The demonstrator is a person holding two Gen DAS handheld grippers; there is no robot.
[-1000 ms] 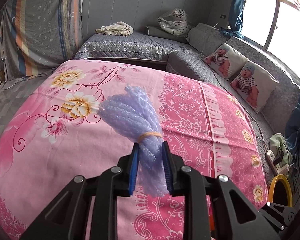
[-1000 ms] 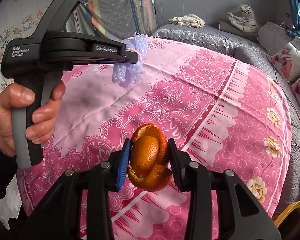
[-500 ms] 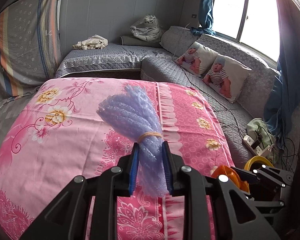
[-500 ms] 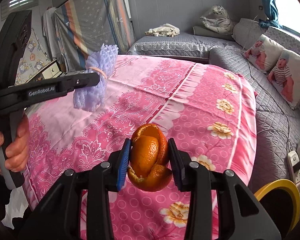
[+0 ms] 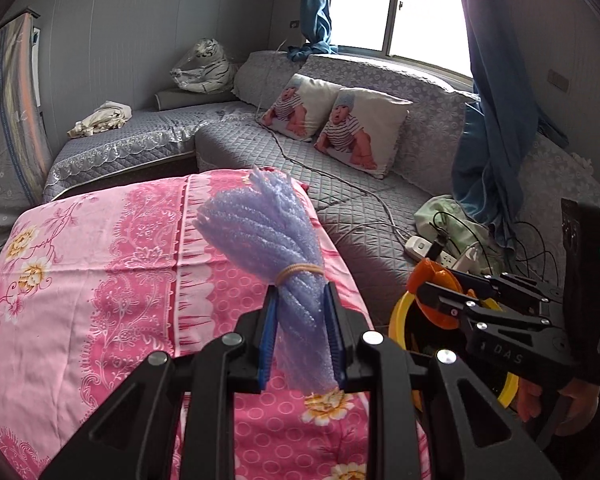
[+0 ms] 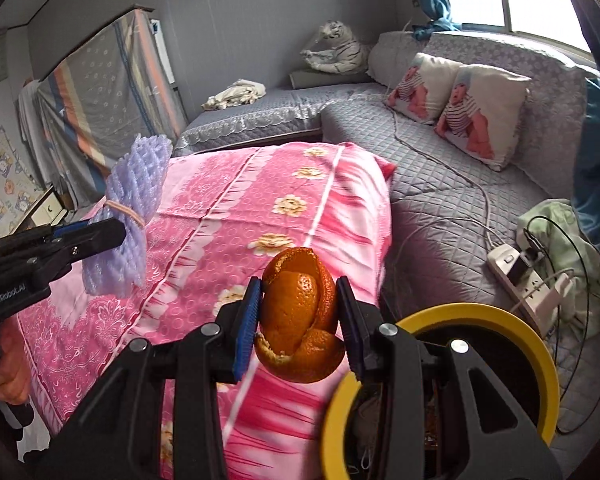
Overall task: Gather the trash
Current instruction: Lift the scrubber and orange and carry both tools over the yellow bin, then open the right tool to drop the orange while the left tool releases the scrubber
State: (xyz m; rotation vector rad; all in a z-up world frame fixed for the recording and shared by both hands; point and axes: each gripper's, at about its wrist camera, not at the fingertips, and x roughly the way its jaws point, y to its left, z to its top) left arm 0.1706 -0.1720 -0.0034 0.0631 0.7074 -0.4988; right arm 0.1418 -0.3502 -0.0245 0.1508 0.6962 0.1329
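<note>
Left wrist view: the left gripper was clamped on a bundle of purple foam netting bound with a rubber band, held in the air over the pink floral cloth. In the right wrist view, the right gripper was clamped on an orange peel, held beside the rim of a yellow-rimmed bin at the cloth's edge. A power strip lay on the grey sofa.
</note>
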